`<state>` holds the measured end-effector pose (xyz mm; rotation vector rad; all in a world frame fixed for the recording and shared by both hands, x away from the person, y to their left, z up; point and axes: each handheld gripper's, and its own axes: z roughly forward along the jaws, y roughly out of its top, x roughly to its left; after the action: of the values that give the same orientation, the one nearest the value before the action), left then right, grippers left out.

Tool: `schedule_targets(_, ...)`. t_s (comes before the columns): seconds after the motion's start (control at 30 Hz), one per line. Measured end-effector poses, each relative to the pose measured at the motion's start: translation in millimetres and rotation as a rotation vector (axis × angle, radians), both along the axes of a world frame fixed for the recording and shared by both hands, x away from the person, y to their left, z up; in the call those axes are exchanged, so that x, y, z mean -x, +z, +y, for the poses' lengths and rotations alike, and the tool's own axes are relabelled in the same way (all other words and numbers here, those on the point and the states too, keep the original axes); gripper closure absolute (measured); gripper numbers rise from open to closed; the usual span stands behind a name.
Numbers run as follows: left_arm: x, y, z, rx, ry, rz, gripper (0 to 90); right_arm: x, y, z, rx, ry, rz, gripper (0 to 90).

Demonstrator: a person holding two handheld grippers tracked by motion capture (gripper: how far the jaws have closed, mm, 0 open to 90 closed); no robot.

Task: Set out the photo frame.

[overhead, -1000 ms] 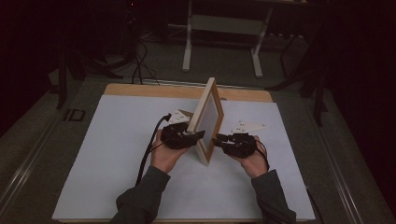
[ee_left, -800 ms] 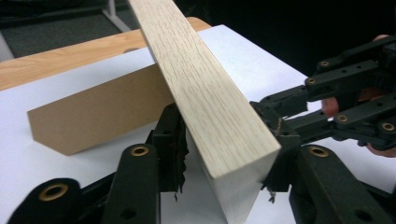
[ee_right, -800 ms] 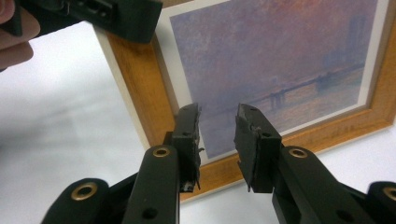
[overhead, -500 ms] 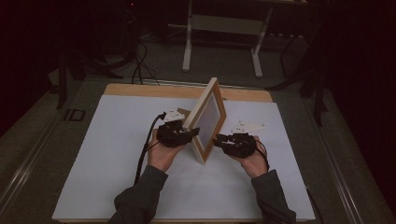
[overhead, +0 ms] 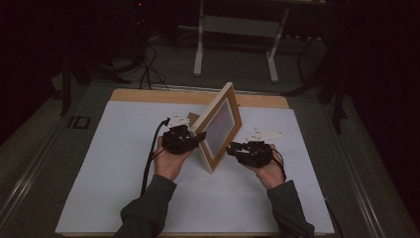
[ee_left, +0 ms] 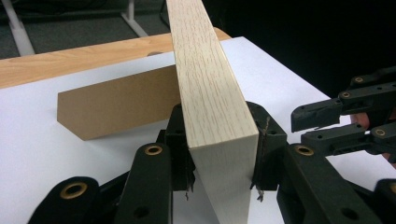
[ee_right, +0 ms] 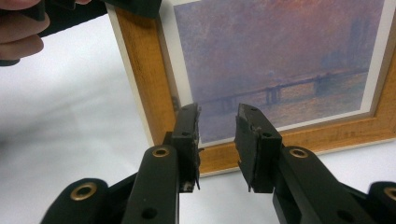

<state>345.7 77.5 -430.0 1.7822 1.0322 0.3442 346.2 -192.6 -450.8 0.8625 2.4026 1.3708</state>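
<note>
A wooden picture frame [overhead: 220,126] stands upright on the table, with a purple bridge painting [ee_right: 280,56] on its front. It leans on a brown cardboard back stand [ee_left: 116,105]. My left gripper [overhead: 198,139] has just been closing its jaws, and the pads now press both faces of the frame's light wood edge [ee_left: 210,93]. My right gripper [overhead: 233,148] faces the front of the frame near its lower corner. Its jaws [ee_right: 218,126] are apart with nothing between them. In the left gripper view the right gripper [ee_left: 322,123] shows at the right.
The frame stands on a white mat [overhead: 124,163] over a wooden table, whose bare far edge [overhead: 148,95] shows. The left gripper's black cable [overhead: 151,153] trails toward the person. Metal stand legs [overhead: 237,29] rise on the dark floor beyond the table.
The left gripper's jaws have closed onto the frame's edge. The frame's near bottom corner has swung slightly to the left. The right gripper has stayed put.
</note>
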Motion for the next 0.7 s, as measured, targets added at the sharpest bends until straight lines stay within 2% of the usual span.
schedule_targets(0.43, -2.8, -2.2, 4.7, 0.020, 0.033, -0.014, 68.1, -1.1, -0.2, -2.4, -0.004, -0.009, 0.000, 69.5)
schedule_targets(0.7, -1.1, -5.2, 4.5, 0.035, 0.060, -0.043, 68.3, -1.5, -0.3, -3.3, -0.007, -0.014, -0.001, 69.5)
